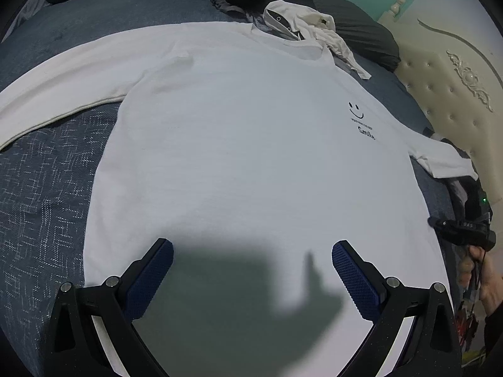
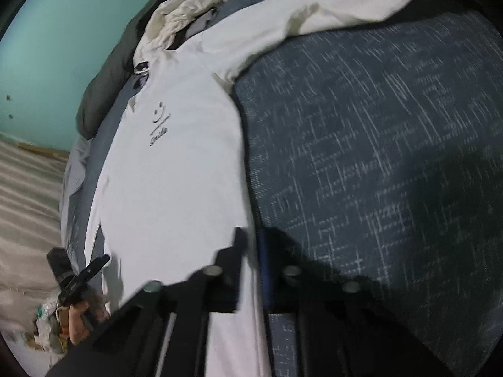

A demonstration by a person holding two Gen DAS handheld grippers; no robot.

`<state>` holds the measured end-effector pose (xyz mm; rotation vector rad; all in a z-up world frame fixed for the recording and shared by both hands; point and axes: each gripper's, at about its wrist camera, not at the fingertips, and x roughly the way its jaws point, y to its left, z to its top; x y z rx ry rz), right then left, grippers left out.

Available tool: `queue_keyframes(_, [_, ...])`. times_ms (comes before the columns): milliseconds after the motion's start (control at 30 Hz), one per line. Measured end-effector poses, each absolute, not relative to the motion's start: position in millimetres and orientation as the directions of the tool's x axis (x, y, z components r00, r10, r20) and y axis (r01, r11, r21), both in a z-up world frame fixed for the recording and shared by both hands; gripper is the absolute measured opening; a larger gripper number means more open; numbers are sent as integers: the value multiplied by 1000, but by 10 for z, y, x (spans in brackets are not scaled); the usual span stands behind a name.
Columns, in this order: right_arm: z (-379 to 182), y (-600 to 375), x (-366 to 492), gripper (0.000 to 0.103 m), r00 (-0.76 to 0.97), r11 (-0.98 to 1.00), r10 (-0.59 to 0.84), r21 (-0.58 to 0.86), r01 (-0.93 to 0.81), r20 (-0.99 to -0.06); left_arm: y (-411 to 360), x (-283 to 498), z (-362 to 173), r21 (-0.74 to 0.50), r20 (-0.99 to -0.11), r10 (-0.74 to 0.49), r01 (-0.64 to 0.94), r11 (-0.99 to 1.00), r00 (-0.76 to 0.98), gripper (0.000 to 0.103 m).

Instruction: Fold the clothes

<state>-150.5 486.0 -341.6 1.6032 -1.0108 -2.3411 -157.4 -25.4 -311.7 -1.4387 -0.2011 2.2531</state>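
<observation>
While shirt (image 1: 239,144) lies flat, collar away | left tongs (image 1: 251,267) released | right tongs (image 2: 251,242) clenched

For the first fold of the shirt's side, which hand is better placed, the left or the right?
Right. The right gripper is shut at the side edge of the shirt, apparently with cloth between its fingers. The left gripper hangs open over the middle of the hem and grips nothing.

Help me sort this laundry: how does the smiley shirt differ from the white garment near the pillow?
The smiley shirt lies spread flat; the white garment is crumpled in a heap. The smiley shirt shows a black print; the white garment shows none visible. Both are whitish, on the blue bedspread.
</observation>
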Motion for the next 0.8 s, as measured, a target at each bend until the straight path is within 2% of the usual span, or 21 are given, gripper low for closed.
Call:
queue_keyframes(467, [-3243, 4917, -1394, 4, -473, -785, -308, 501, -363, -825, -292, -1523, -3015, -372, -804, 468, -303, -878, -368, 103])
queue_keyframes(500, [-3242, 4958, -1352, 5, -470, -774, -322, 514, -369, -822, -291, -1517, -3009, -374, -803, 470, -304, -876, -368, 103])
queue_keyframes(567, [-3221, 5009, -1251, 17, -457, -763, -336, 523, -380, -823, -290, -1506, -2999, -378, -800, 475, -307, -874, -367, 103])
queue_keyframes(600, [-3200, 4998, -1207, 30, -447, -771, -339, 517, -372, -828, -285, -1503, -2995, -378, -799, 476, -309, -873, -367, 103])
queue_keyframes(633, [-3179, 4986, -1161, 34, -436, -780, -342, 511, -362, -832, -275, -1500, -2990, -379, -798, 478, -311, -871, -366, 103])
queue_keyframes(800, [-3136, 4813, -895, 34, -344, -832, -341, 451, -324, -875, -244, -1485, -2972, -382, -796, 484, -317, -868, -365, 103])
